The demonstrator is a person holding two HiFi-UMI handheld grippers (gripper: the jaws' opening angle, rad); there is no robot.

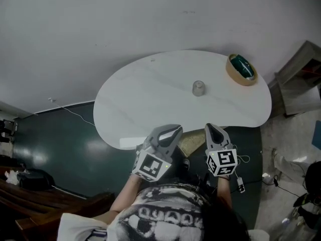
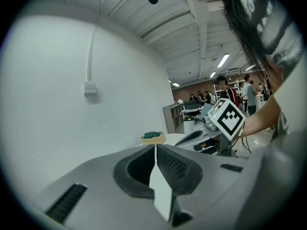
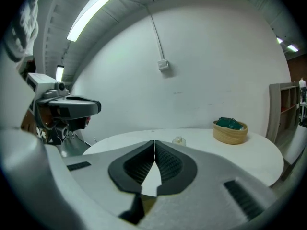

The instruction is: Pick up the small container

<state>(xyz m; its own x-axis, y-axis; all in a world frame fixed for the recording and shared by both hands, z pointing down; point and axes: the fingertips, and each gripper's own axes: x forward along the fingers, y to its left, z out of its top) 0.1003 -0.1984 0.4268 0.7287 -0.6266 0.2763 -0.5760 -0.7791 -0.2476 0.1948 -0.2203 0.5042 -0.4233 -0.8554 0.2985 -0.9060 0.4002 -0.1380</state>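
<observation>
A small clear container (image 1: 198, 88) stands alone near the middle of the white oval table (image 1: 150, 94); it shows as a tiny jar (image 3: 179, 141) just beyond my right jaws in the right gripper view. My left gripper (image 1: 173, 130) hovers at the table's near edge with its jaws shut and nothing between them. My right gripper (image 1: 214, 129) hangs beside it, also shut and empty, well short of the container. In the left gripper view the left gripper (image 2: 156, 150) points along the table, and the right gripper (image 2: 192, 139) with its marker cube sits to its right.
A round wooden bowl with green contents (image 1: 241, 69) sits at the table's far right end and shows too as a bowl (image 3: 230, 131) in the right gripper view. A grey cabinet (image 1: 301, 77) stands to the right of the table. Cables lie on the dark green floor (image 1: 60, 134).
</observation>
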